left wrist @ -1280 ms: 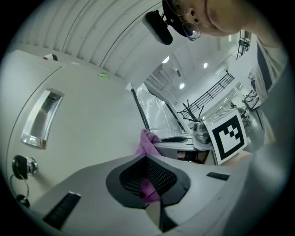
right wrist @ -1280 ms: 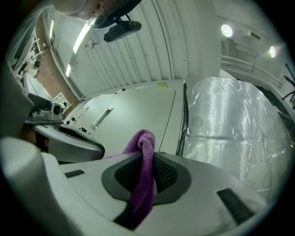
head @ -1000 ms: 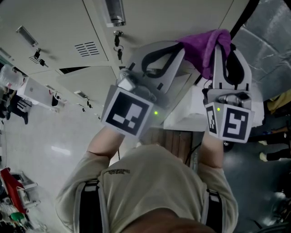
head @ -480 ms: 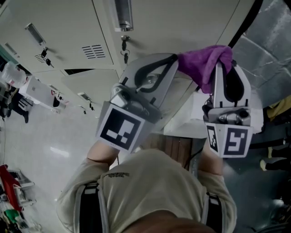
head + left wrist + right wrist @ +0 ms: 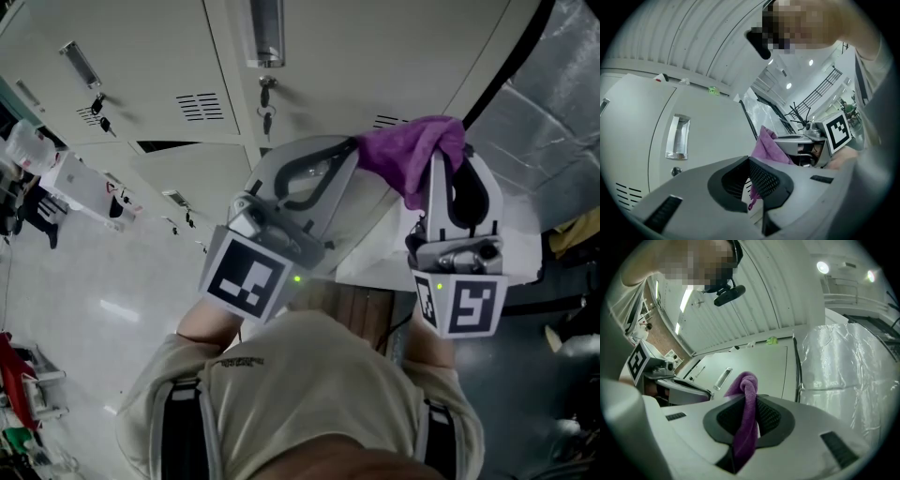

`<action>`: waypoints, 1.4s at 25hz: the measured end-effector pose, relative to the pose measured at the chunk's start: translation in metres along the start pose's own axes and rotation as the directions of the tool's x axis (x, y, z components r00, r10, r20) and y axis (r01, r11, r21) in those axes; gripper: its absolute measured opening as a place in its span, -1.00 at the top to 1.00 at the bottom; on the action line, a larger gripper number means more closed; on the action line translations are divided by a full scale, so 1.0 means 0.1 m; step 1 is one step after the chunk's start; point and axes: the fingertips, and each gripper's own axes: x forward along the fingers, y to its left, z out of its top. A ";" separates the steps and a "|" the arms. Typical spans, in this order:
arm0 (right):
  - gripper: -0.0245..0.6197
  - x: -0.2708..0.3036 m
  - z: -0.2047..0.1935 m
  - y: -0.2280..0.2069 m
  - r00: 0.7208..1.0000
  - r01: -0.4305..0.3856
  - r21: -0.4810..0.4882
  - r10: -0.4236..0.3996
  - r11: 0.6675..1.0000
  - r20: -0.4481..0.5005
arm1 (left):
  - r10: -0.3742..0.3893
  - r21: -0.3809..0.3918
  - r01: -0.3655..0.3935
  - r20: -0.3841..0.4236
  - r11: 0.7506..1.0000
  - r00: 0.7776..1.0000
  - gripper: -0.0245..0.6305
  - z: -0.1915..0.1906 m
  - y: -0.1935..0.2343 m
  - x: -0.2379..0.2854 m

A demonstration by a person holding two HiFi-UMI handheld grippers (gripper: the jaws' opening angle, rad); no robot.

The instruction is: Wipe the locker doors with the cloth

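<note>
A purple cloth [image 5: 412, 155] hangs bunched from my right gripper [image 5: 448, 157], which is shut on it in front of the cream locker doors [image 5: 375, 56]. In the right gripper view the cloth [image 5: 746, 418] runs up between the black pads and folds over the tip of my right gripper [image 5: 750, 401]. My left gripper [image 5: 352, 145] sits just left of the cloth, its tip close to it. In the left gripper view my left gripper [image 5: 750, 161] is shut with nothing held, and the cloth [image 5: 768, 145] shows beyond it.
A metal pull handle [image 5: 265, 33] with keys [image 5: 265, 105] below it sits on the door above the grippers, and a vent slot [image 5: 199, 106] lies to its left. A black cable [image 5: 502, 66] and silver plastic sheeting [image 5: 553, 103] are at the right. More lockers run off to the left.
Both grippers and the cloth have dropped lower in the head view, a little farther from the handle and keys. The cloth stays held in the right gripper.
</note>
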 end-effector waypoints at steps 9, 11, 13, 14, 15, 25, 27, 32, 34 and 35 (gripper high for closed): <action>0.77 0.02 -0.02 0.10 1.000 -0.027 0.009 0.027 1.000 0.000 | 0.013 0.014 -0.013 -0.016 1.000 1.000 0.93 -0.08 0.02 -0.08; 0.77 0.03 -0.04 0.11 1.000 -0.028 0.007 0.028 1.000 -0.005 | 0.014 0.014 -0.014 -0.020 1.000 1.000 0.93 -0.09 0.02 -0.09; 0.77 0.03 -0.05 0.12 0.999 -0.030 0.000 0.030 1.000 -0.012 | 0.015 0.011 -0.015 -0.022 1.000 1.000 0.93 -0.09 0.02 -0.09; 0.77 0.03 -0.05 0.13 0.999 -0.032 -0.005 0.032 0.999 -0.016 | 0.017 0.010 -0.017 -0.022 1.000 1.000 0.93 -0.09 0.03 -0.09; 0.77 0.03 -0.05 0.13 0.999 -0.034 -0.011 0.034 0.999 -0.018 | 0.018 0.008 -0.018 -0.022 1.000 1.000 0.93 -0.09 0.03 -0.09; 0.78 0.05 -0.05 0.18 0.998 -0.059 -0.018 0.058 0.998 -0.020 | 0.018 0.016 -0.018 -0.024 1.000 1.000 0.93 -0.08 0.02 -0.10; 0.78 0.05 -0.05 0.19 0.998 -0.061 -0.017 0.061 0.998 -0.020 | 0.020 0.017 -0.020 -0.027 1.000 0.999 0.93 -0.09 0.03 -0.10; 0.78 0.06 -0.06 0.20 0.998 -0.065 -0.015 0.065 0.998 -0.022 | 0.022 0.017 -0.022 -0.037 1.000 0.999 0.93 -0.10 0.03 -0.11; 0.78 0.06 -0.06 0.21 0.998 -0.067 -0.015 0.066 0.998 -0.023 | 0.022 0.014 -0.021 -0.042 1.000 0.999 0.93 -0.11 0.03 -0.11; 0.78 0.06 -0.07 0.21 0.998 -0.067 -0.014 0.066 0.998 -0.023 | 0.022 0.014 -0.021 -0.044 1.000 0.999 0.93 -0.11 0.03 -0.11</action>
